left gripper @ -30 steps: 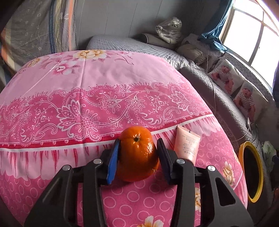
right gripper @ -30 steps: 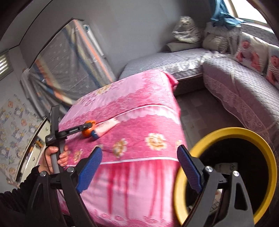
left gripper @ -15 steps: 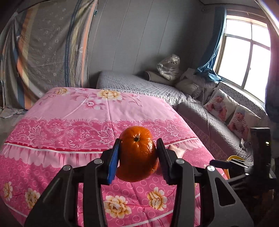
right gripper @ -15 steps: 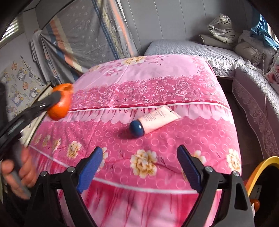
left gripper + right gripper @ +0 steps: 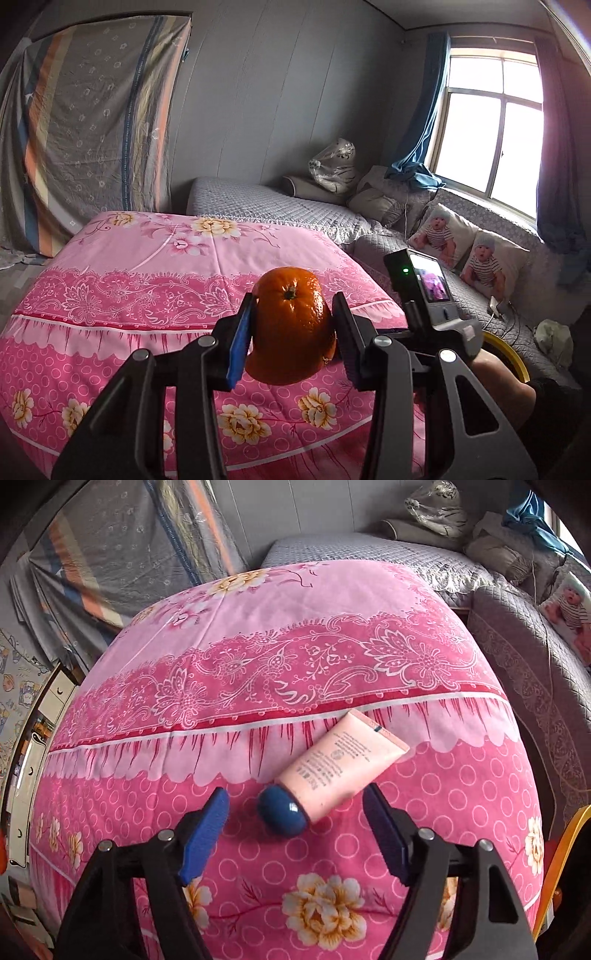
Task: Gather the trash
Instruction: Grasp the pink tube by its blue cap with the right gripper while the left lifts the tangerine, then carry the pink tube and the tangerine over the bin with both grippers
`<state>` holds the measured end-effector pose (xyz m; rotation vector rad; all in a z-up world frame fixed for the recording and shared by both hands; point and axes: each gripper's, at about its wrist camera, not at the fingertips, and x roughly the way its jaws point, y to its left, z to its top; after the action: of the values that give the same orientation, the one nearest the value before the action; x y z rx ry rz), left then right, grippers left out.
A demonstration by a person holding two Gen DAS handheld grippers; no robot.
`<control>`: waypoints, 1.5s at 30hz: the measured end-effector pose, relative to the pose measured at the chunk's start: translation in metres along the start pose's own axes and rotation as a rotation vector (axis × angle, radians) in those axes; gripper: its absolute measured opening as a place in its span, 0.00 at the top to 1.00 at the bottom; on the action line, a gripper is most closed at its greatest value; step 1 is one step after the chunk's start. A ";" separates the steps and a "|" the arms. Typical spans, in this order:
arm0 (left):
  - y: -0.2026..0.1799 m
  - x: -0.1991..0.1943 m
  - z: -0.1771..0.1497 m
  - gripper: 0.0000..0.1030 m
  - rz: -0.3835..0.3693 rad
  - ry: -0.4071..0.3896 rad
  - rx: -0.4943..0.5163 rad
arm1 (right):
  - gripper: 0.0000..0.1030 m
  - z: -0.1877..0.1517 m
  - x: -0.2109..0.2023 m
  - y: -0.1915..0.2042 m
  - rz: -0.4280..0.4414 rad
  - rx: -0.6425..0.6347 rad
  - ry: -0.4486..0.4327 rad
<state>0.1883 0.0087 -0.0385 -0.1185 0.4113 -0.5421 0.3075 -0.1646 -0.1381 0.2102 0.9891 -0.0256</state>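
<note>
Left wrist: tongs (image 5: 291, 332) grip dimpled orange (image 5: 291, 325); right tongs (image 5: 295, 827) (released) flank glossy tube (image 5: 332, 768).

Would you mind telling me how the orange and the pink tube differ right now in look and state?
The orange is round and glossy orange; the tube is long, flat-ended and pale pink with a dark blue cap.
The orange is clamped in the left claw, off the bed; the tube lies loose on the pink cover.
The right claw is open around the tube's cap end, not gripping it.
Neither is in the yellow-rimmed bin yet.
</note>
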 end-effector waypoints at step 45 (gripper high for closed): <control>-0.163 -0.019 0.032 0.61 -0.137 -0.048 0.214 | 0.68 -0.080 -0.186 -0.188 0.377 0.222 -0.210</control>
<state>0.1090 -0.1202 0.0331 0.0462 0.2971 -0.7136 0.1171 -0.3472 -0.0571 0.5842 0.7245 0.1847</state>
